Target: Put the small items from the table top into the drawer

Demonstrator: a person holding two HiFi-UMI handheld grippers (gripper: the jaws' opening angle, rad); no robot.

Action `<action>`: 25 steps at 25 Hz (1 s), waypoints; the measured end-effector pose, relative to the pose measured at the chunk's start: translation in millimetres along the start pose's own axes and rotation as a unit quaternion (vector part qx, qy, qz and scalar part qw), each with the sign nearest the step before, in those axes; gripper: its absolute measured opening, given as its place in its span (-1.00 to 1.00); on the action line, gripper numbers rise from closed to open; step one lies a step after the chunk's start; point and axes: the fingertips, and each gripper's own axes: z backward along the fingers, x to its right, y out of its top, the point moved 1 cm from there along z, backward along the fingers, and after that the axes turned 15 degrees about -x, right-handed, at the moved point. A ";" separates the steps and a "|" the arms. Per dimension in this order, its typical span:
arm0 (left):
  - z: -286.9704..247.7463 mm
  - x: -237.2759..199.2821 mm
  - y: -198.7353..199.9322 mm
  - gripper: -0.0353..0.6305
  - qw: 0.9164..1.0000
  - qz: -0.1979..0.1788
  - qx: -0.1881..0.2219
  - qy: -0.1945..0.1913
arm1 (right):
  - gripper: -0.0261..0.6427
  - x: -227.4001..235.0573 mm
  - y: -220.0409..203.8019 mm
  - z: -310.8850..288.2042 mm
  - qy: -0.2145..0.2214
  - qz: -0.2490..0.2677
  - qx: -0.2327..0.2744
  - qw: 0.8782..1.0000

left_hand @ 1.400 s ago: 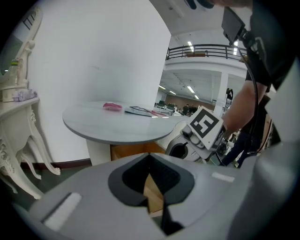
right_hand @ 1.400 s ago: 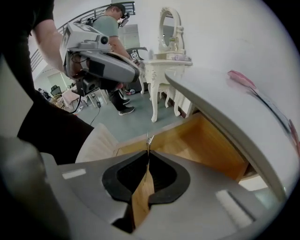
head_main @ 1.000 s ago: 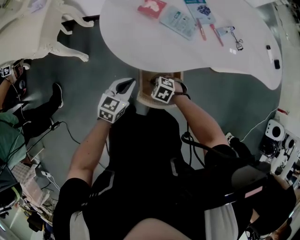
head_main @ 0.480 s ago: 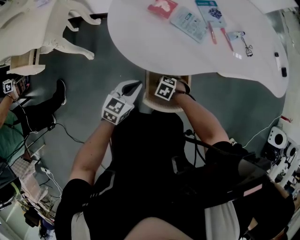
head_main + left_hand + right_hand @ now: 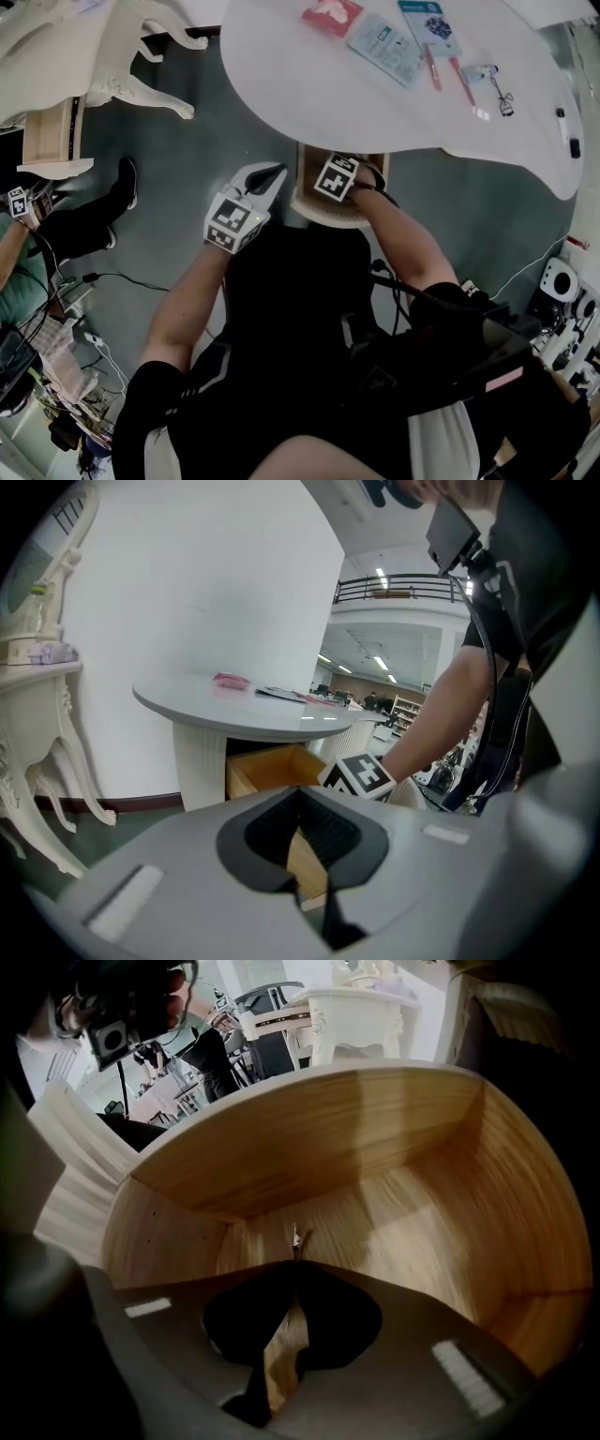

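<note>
The wooden drawer [image 5: 305, 192] stands pulled out under the white table [image 5: 309, 84]. My right gripper [image 5: 330, 184] reaches down into it, jaws shut. In the right gripper view the right gripper [image 5: 296, 1241] points at the bare drawer floor [image 5: 403, 1222], and a tiny pale sliver at its tips is too small to identify. My left gripper [image 5: 277, 172] hangs shut and holding nothing, just left of the drawer. The left gripper [image 5: 300, 794] looks at the drawer [image 5: 267, 771] from the side. On the table lie a red packet [image 5: 330, 16], blue packets [image 5: 384, 42], pens [image 5: 434, 67] and an eyelash curler [image 5: 502, 96].
A white carved dressing table [image 5: 112, 47] stands at the left, and its leg [image 5: 42, 799] shows in the left gripper view. Cables [image 5: 112, 277] and a seated person's legs [image 5: 84, 220] are on the floor at the left. Equipment [image 5: 558, 281] sits at the right.
The head view has slid a little, so table and drawer sit slightly lower and further right. Both grippers keep their places relative to the drawer.
</note>
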 end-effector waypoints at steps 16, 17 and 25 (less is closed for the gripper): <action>49.0 14.5 30.2 -0.89 1.000 -0.007 0.010 0.023 | -0.73 -2.9 -2.3 57.2 -0.052 -0.019 0.056 0.997; 55.2 16.4 36.5 -0.89 1.000 -0.010 0.015 0.024 | -0.79 -4.0 -2.3 66.5 -0.059 -0.016 0.062 0.996; 97.1 25.0 81.7 -0.89 0.998 -0.028 0.041 0.040 | -0.91 -25.0 -9.2 127.3 -0.065 -0.021 0.104 0.992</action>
